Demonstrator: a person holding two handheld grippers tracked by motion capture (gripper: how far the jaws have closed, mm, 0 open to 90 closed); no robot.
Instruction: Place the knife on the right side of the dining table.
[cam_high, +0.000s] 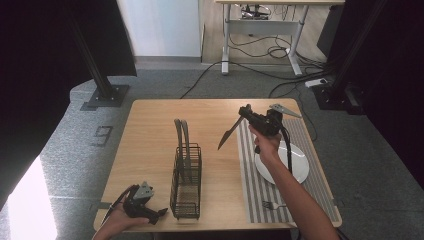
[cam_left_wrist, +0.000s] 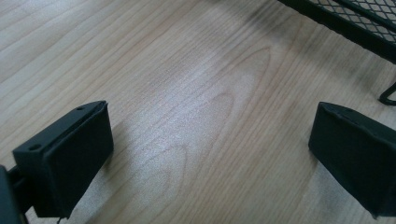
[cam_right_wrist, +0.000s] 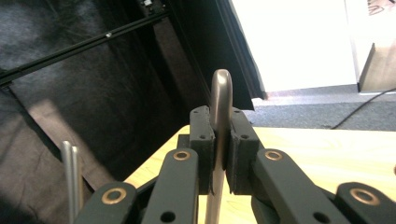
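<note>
We hold a knife (cam_high: 229, 133) in the right gripper (cam_high: 246, 111), its jaws pinched tight on the handle end, which sticks up between the pads in the right gripper view (cam_right_wrist: 220, 100). The blade hangs down and to the left, in the air above the bare wood between the wire caddy (cam_high: 186, 186) and the striped placemat (cam_high: 250, 175). So we judge the step in hand as carrying the knife across to the caddy, which already has 2 handles standing in its far end. The left gripper (cam_high: 159, 214) rests low on the table (cam_high: 150, 130) just beside the caddy's near left corner, jaws spread wide with only wood between them (cam_left_wrist: 205, 140). A white plate (cam_high: 300, 172) and a fork (cam_high: 272, 204) lie on the placemat. Next we need to bring the blade tip over the caddy's open top, turn the knife closer to upright, lower it inside the mesh walls, and only then let the jaws part
</note>
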